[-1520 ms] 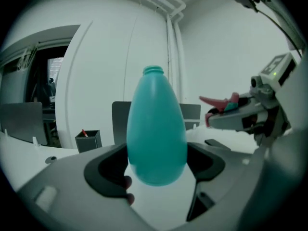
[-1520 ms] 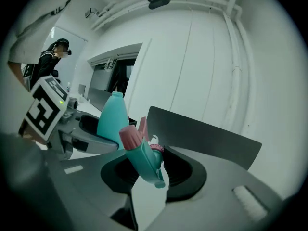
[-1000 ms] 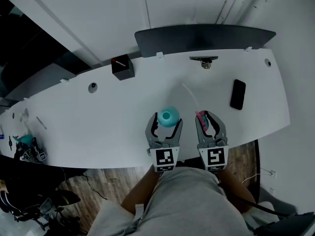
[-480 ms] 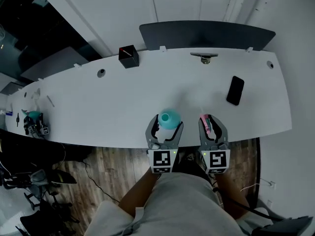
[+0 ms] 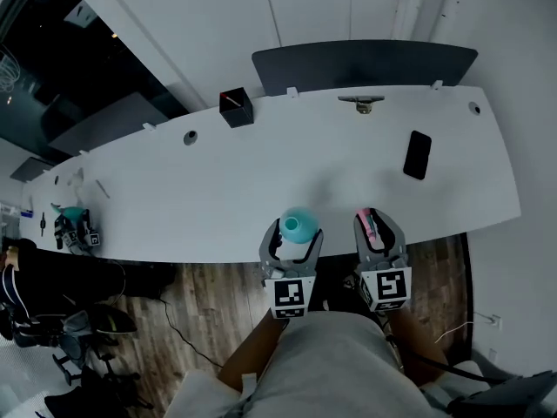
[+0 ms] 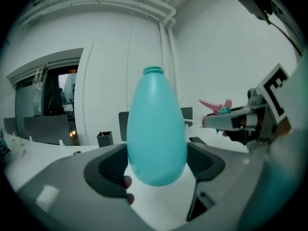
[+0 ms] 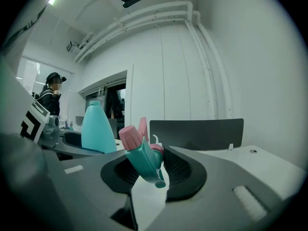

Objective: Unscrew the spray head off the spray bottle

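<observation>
Left gripper [image 6: 156, 163], jaws wide, clamps teal spray bottle [image 6: 156, 129] upright, neck bare, base hidden btwn pads. Right gripper [image 7: 149, 171], jaws narrower, pinches pink-and-teal spray head [image 7: 140, 154], tilted, just right of left gripper. Marker cube [image 5: 293, 293] shows black-white squares; any bottle label can't be made out.

the left tool [image 5: 294, 225] and the right tool [image 5: 375, 223] are held side by side just ahead of the torso, pointing forward, near level. left jaws stand wide, clamped on the bottle [image 6: 157, 134]; right jaws, narrower, pinch the spray head [image 7: 142, 160].
</observation>
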